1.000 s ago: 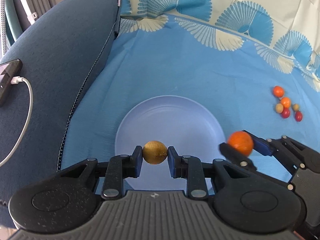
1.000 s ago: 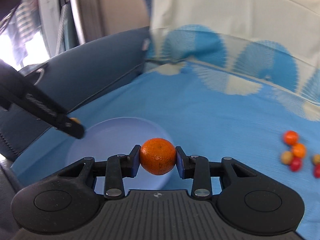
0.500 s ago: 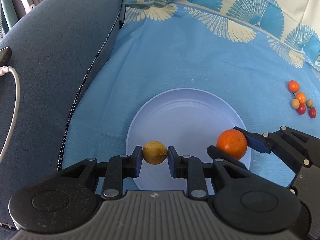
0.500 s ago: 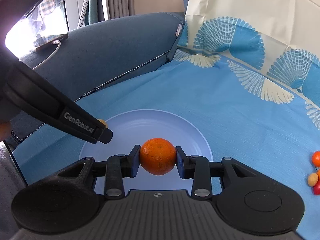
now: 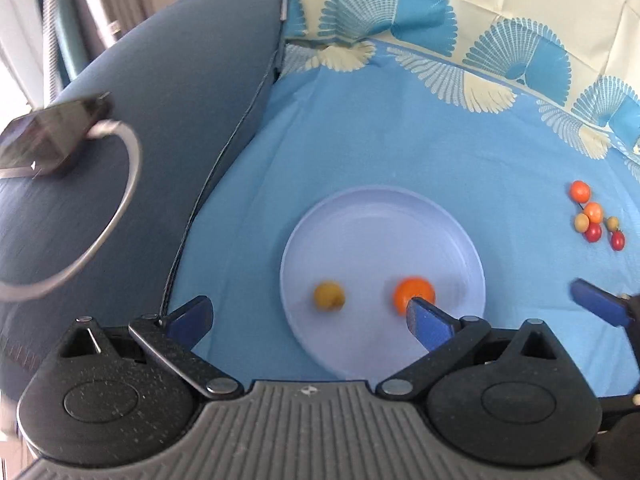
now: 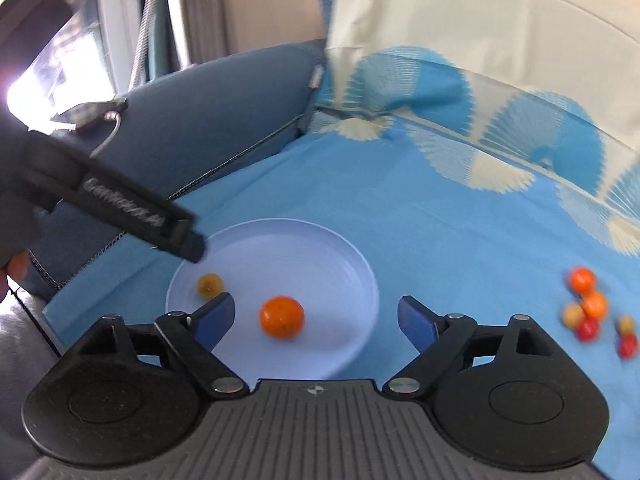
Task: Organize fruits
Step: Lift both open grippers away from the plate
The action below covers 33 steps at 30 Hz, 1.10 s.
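A pale lilac plate (image 5: 448,216) (image 6: 344,248) lies on the blue cloth. On it rest a small yellow-brown fruit (image 5: 329,297) (image 6: 209,284) and an orange mandarin (image 5: 412,293) (image 6: 281,317), both free. My left gripper (image 5: 308,318) hangs above the plate's near edge, its jaws opening wide with nothing between them. My right gripper (image 6: 316,318) is also opening, above the mandarin without touching it. A cluster of several small red, orange and yellow fruits (image 5: 596,220) (image 6: 592,308) lies on the cloth to the right.
A dark blue sofa cushion (image 5: 152,128) rises at the left, with a phone (image 5: 48,140) and its white cable (image 5: 120,200) on it. Patterned cream-and-blue fabric (image 5: 480,40) runs along the back. The left gripper's finger (image 6: 132,216) crosses the right wrist view.
Both grippers have opened and let their fruits go onto the plate: the yellow-brown fruit from the left, the mandarin from the right. Both have drawn back and up a little.
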### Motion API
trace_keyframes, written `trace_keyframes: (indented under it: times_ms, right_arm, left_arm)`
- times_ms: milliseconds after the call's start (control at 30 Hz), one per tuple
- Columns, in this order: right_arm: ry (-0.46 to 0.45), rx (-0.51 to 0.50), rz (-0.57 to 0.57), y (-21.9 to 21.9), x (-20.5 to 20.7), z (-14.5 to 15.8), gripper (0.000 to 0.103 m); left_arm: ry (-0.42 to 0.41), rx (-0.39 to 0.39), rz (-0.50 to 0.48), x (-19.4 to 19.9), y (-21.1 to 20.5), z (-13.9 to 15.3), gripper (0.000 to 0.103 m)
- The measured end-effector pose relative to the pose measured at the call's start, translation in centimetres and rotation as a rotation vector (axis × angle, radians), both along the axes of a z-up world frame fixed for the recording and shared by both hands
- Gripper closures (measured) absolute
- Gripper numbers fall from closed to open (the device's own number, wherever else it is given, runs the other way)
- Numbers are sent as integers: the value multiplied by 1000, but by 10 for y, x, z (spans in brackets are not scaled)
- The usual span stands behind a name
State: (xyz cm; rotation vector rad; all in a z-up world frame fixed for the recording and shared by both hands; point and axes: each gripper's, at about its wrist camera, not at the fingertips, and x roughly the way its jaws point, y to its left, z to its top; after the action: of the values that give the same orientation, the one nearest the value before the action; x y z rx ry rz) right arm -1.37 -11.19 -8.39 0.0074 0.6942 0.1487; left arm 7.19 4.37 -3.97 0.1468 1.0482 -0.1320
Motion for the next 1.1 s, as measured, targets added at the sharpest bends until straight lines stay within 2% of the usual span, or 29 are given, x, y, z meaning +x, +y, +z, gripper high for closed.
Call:
trace_keyframes:
  times_ms: [200,533,800,1100]
  right_arm:
    - [-16,72,-134,-11,-57,28,4]
    - [-94,75,-185,-8,-135,64,2]
    - [-140,72,-193,-7,-163,78,1]
    - [-155,88,-211,-14,-172,82,1]
  left_arm:
    - [-10,-19,11,-53,4,27,0]
    - [-133,-59,-33,-119,3,74,0]
    - [-195,-62,-65,-149,-5,96,0]
    - [-210,-43,-80,-153,-13,100,0]
